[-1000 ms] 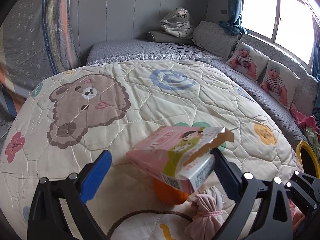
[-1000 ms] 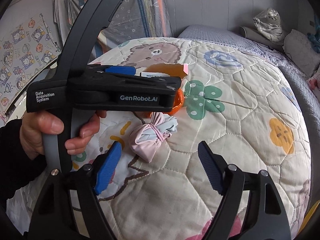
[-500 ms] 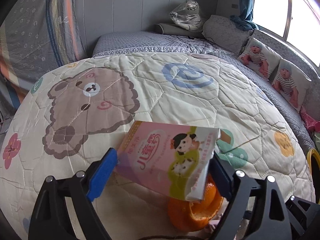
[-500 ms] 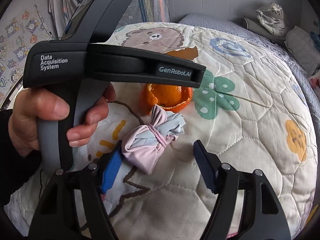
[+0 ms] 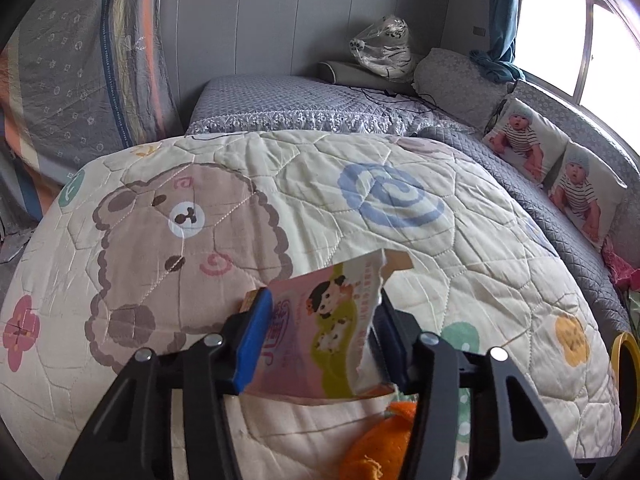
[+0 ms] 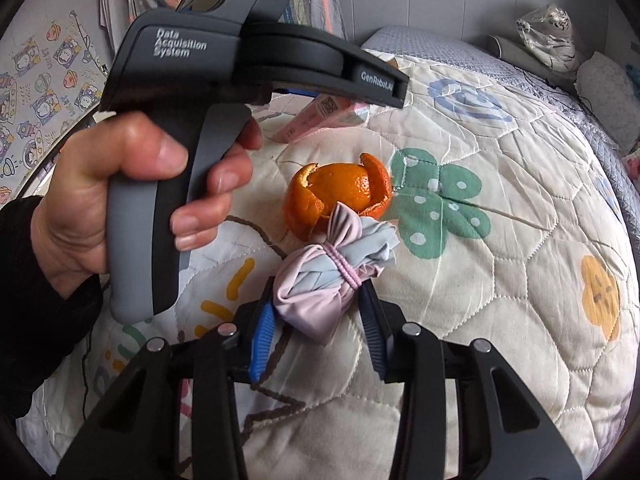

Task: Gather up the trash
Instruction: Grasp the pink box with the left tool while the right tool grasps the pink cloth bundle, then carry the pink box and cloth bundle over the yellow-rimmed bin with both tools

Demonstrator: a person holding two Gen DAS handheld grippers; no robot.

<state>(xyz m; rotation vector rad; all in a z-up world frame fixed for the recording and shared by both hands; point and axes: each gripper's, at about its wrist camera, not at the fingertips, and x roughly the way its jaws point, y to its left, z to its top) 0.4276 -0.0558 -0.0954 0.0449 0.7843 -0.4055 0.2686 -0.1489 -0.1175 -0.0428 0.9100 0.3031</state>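
Observation:
My left gripper point(image 5: 320, 336) is shut on a torn pink carton point(image 5: 316, 340) with a cartoon child on it, held above the quilt. The carton also shows in the right wrist view point(image 6: 320, 116) under the left tool. An orange peel point(image 6: 340, 192) lies on the quilt, also low in the left wrist view point(image 5: 380, 440). My right gripper point(image 6: 316, 332) has closed on a tied pink and grey cloth bundle point(image 6: 324, 280) lying just in front of the peel.
The cartoon quilt point(image 5: 400, 200) covers the bed. Baby-print pillows point(image 5: 552, 168) and a grey cushion line the right side under a window. A plastic-wrapped toy point(image 5: 384, 46) sits at the head. A yellow rim point(image 5: 626, 356) shows at the right edge.
My left gripper has closed on the pink carton and lifted it. My right gripper has moved forward and closed around the cloth bundle.

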